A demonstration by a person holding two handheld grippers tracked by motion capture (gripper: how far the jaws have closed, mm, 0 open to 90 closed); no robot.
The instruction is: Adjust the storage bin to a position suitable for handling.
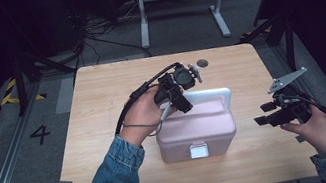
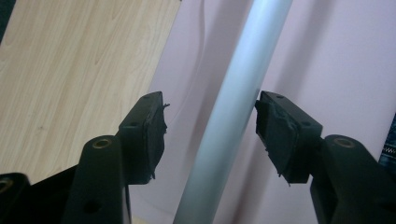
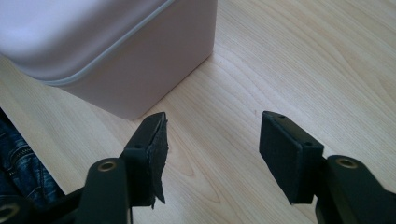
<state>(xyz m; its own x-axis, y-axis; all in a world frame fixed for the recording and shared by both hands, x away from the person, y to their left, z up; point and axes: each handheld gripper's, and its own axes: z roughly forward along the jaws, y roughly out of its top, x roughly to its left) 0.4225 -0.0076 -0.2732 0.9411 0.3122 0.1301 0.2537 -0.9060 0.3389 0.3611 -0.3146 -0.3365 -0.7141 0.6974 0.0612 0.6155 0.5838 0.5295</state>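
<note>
Up close, left tongs (image 2: 210, 135) straddling box handle (image 2: 233, 107), ungripped

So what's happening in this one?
A person at a wooden table is working on a pink box with a grey handle. The left gripper is over the lid with its jaws open on either side of the handle: one pad looks to touch it, the other is apart. The right gripper is open beside the box, above the table, holding nothing. The front latch looks shut.
</note>
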